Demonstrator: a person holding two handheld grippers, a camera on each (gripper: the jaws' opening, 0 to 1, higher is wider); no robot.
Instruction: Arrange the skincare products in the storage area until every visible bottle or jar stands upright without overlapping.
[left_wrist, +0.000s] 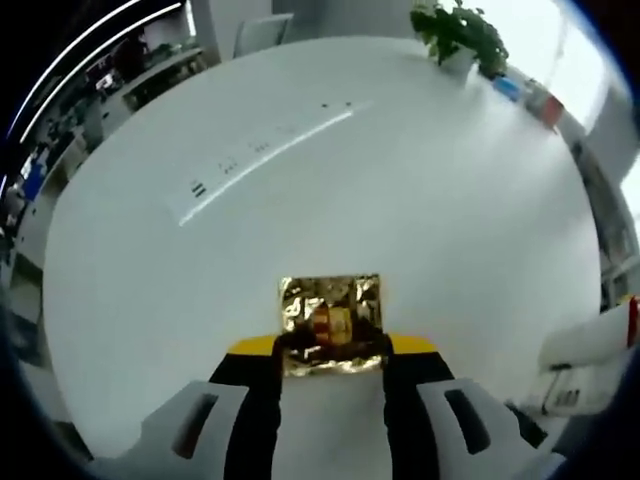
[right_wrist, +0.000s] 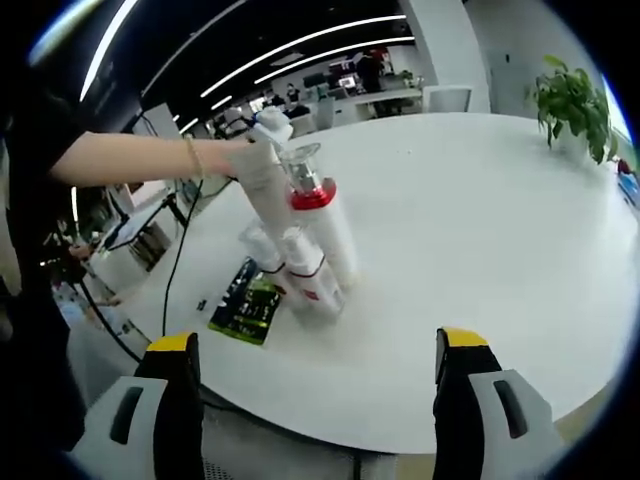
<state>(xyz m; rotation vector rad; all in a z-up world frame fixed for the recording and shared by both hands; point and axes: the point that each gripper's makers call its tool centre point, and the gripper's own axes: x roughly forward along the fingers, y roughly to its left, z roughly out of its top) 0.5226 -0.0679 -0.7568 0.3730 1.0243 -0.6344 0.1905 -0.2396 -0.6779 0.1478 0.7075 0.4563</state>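
My left gripper (left_wrist: 332, 346) is shut on a square gold foil box (left_wrist: 331, 322) with a red and yellow label, held just above the white table (left_wrist: 330, 180). In the right gripper view, a tall white bottle (right_wrist: 322, 220) with a red collar and clear cap stands upright. A shorter white bottle (right_wrist: 312, 278) with a red band stands in front of it, and a small white one (right_wrist: 260, 245) to its left. My right gripper (right_wrist: 317, 340) is wide open near the table's front edge, short of the bottles. A person's hand (right_wrist: 250, 165) reaches in from the left above them.
A flat green and black packet (right_wrist: 246, 300) lies on the table left of the bottles. White bottles (left_wrist: 590, 362) with red trim show at the right of the left gripper view. A potted plant (right_wrist: 572, 100) stands at the far edge. A black cable (right_wrist: 178, 262) hangs off the left side.
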